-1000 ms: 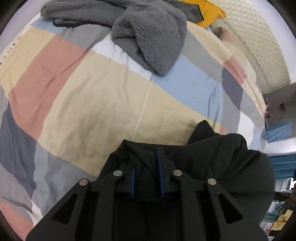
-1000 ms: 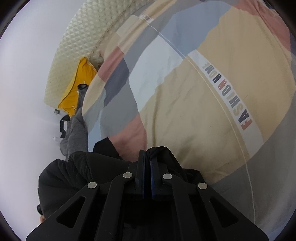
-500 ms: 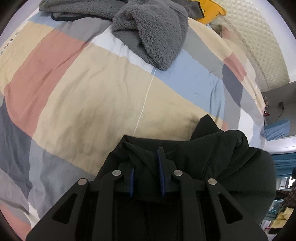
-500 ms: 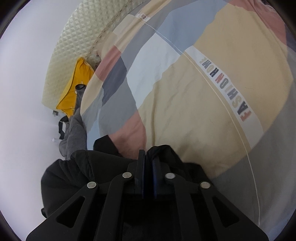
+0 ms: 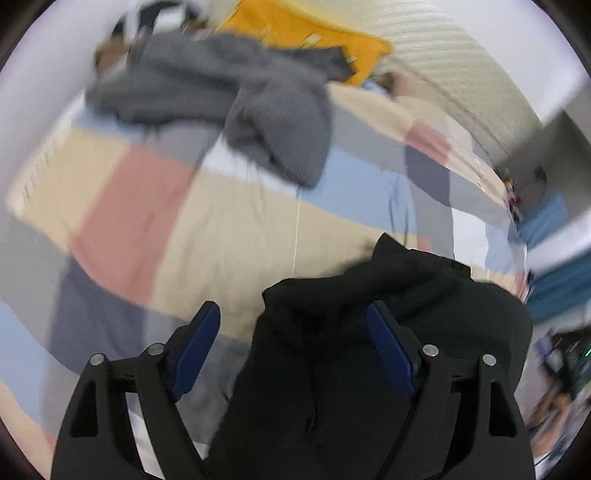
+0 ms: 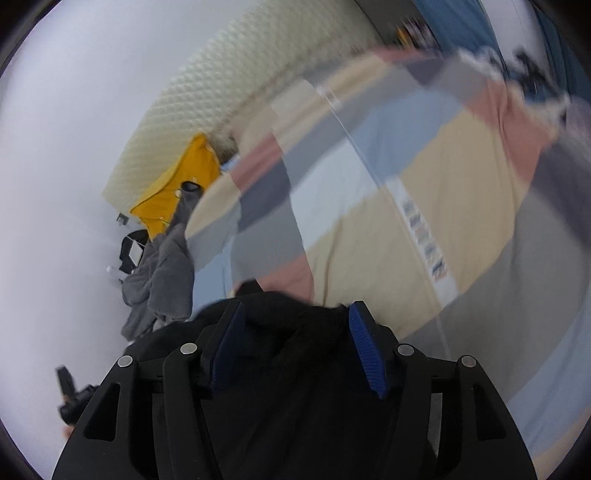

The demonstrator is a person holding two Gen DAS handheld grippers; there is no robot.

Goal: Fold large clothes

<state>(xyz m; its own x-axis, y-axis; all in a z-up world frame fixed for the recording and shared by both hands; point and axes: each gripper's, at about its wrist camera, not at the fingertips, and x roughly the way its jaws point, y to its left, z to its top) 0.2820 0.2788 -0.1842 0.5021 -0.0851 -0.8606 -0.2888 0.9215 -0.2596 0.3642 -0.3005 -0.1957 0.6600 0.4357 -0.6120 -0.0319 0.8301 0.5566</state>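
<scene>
Both my grippers are spread wide with nothing pinched: left gripper (image 5: 291, 325) and right gripper (image 6: 295, 325). The black garment (image 5: 369, 332) sits bunched on the patchwork bedspread (image 5: 229, 221), right between each pair of fingers, and a grey fleece (image 5: 266, 110) lies further up the bed

The left gripper (image 5: 293, 317) has its jaws spread wide, blue pads facing each other. A black garment (image 5: 373, 332) lies bunched between and beneath them, covering the right side more than the left; whether either pad touches the cloth cannot be told. The garment rests on a bed (image 5: 236, 229) covered in a patchwork of beige, pink, blue and grey. Farther back, a grey fleece (image 5: 236, 99) lies in a heap, with a yellow cloth (image 5: 306, 33) behind it against a cream quilted headboard (image 5: 454, 74). The picture is blurred.
</scene>
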